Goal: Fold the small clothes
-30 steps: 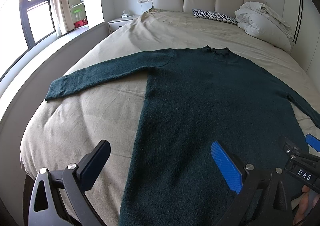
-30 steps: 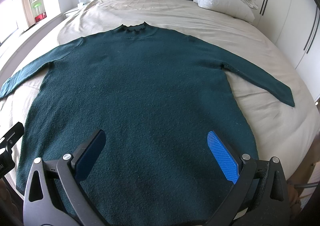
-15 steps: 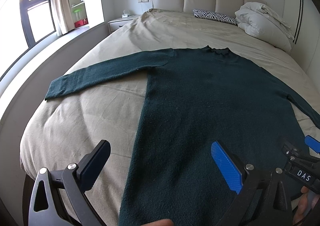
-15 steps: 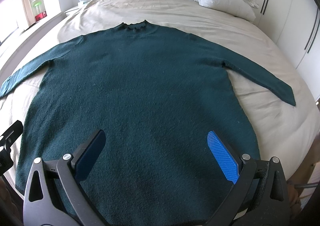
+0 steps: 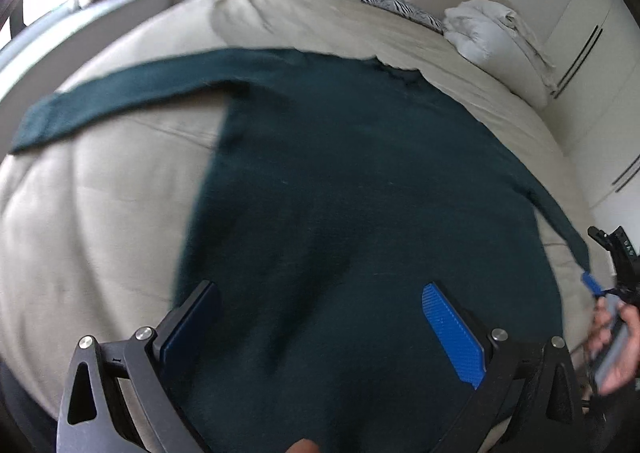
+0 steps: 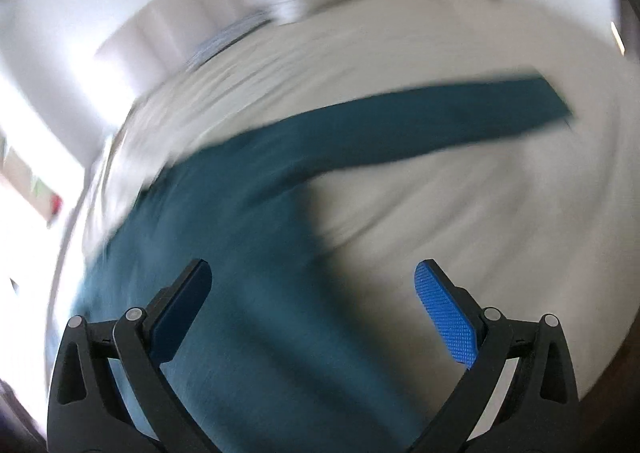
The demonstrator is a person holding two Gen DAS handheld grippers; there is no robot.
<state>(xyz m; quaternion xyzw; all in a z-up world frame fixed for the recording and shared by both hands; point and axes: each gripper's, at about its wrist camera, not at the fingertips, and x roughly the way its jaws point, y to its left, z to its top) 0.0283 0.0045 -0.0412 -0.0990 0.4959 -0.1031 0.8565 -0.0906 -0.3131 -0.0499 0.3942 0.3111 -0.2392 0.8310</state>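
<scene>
Fingers of both grippers spread wide, holding nothing, above the green sweater flat on the bed; its sleeve points to 2 o'clock.

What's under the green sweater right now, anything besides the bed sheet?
The dark green sweater lies spread flat on the beige bed sheet, with no lumps showing through. Whatever sits directly beneath the fabric is covered, so I cannot rule out something thin.
</scene>
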